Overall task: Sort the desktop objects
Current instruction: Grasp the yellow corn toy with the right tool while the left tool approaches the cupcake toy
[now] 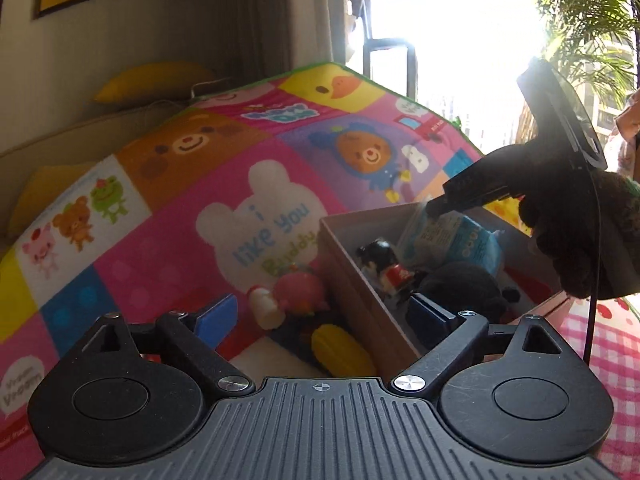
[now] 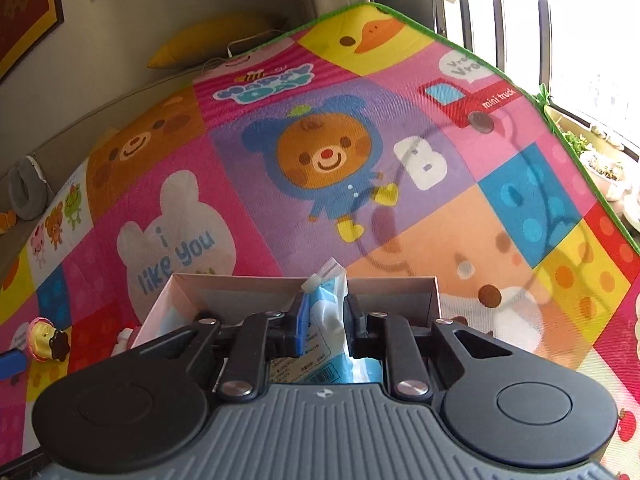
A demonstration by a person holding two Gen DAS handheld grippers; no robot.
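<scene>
Pinching a soft blue-and-white wipes packet [image 2: 326, 320] over the cardboard box [image 2: 396, 294], the right tongs [image 2: 325, 316] are squeezing its crinkly film near the top; it is looking light and slippery. The left tongs [image 1: 320, 316] are gaping wide, holding nothing.

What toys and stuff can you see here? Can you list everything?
play mat: one, many colours with cartoon animals, under everything
box: one, cardboard, open, on the mat
blue packet: one, blue and white, over the box, pinched by the right gripper
figure: one, black, white and red, inside the box
dark soft thing: one, black, inside the box
pink toy: one, on the mat beside the box
yellow toy: one, ridged, beside the box
cushion: one, yellow, on the sofa behind
left gripper: open, empty
right gripper: shut on the packet
</scene>
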